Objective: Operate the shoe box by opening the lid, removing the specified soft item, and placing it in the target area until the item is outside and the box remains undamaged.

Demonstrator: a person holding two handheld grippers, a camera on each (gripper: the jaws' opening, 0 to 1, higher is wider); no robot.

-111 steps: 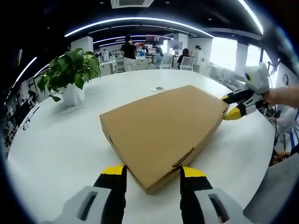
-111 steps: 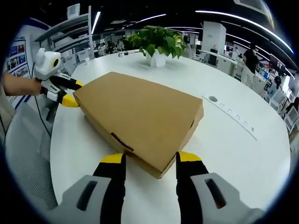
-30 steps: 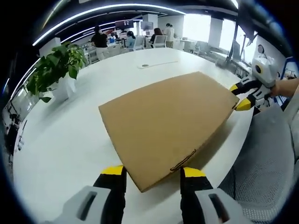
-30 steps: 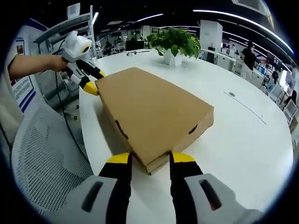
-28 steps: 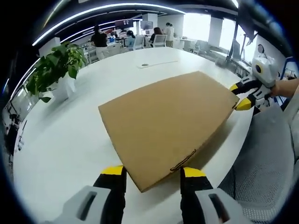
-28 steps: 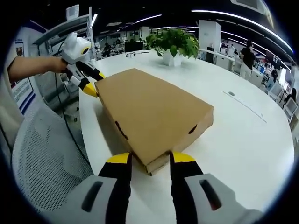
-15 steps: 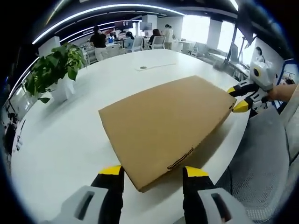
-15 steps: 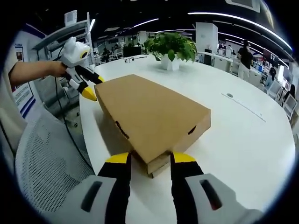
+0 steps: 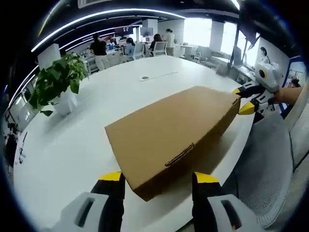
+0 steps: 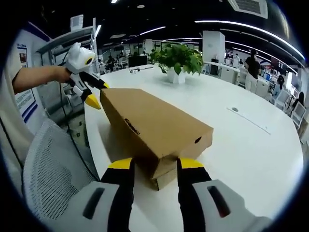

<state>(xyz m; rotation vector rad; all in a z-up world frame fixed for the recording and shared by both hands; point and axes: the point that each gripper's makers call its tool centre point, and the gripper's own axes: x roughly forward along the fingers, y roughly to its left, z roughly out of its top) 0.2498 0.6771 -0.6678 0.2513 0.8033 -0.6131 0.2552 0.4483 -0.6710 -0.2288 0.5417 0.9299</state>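
The shoe box (image 9: 174,133) sat lidded, contents hidden; both grippers (image 9: 155,178) (image 10: 150,164) straddled opposite corners at 6 o'clock, jaws spread.

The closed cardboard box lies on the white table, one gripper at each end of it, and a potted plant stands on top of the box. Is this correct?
Not quite: the potted plant stands on the white table, apart from the cardboard box, as the left gripper view shows. The rest is correct.

Your left tool (image 9: 157,181) and right tool (image 10: 153,166): pale grey moulded bodies, black jaws capped with yellow tips; your short sleeve (image 10: 8,72) is white.
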